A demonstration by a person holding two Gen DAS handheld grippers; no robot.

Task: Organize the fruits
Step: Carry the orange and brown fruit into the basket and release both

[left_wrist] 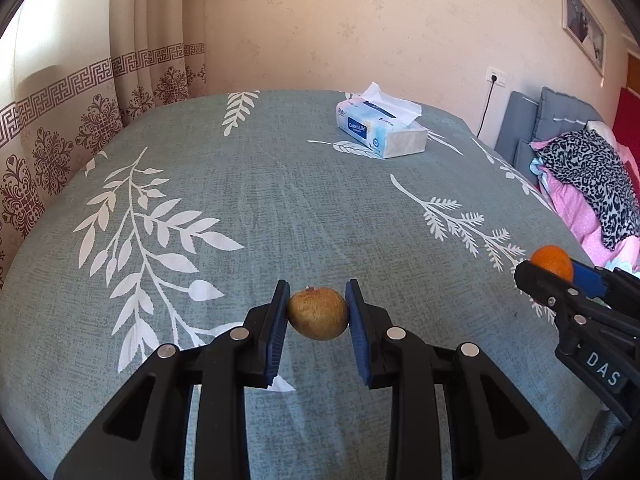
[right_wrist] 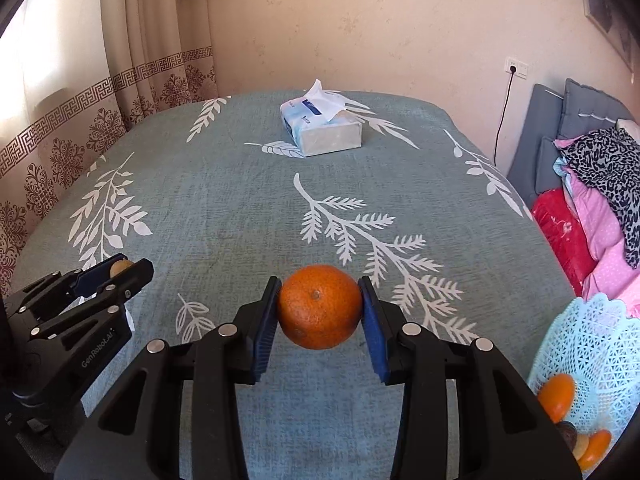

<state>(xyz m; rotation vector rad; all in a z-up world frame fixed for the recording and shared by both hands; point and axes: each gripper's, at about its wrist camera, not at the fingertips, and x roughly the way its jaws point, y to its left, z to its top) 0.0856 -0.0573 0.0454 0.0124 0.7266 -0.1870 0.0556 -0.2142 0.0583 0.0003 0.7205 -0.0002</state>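
Fruit sits in both of your tools right now. Your left tool (left_wrist: 318,314) is squeezed on a small brown fruit (left_wrist: 318,313), with a blue pad on each side of it. Your right tool (right_wrist: 320,308) is squeezed on a round orange (right_wrist: 319,306) the same way. Both fruits look lifted a little above the green leafy tabletop (right_wrist: 240,208), though it is hard to be sure.

The thing that matters most is where the basket is. The pale blue lacy basket (right_wrist: 592,344) sits low on the right side of the right tool's view, just beside that tool. It already has some orange fruits (right_wrist: 558,396) and something dark in it (too small to tell what). The left view does not show the basket at all.

So your right hand is nearer, and the orange probably only needs a short swing to the right and down. The brown fruit would have to cross past the right tool, so it may be best to let the orange go first.

A tissue pack (left_wrist: 380,130) lies far back, well apart from everything.
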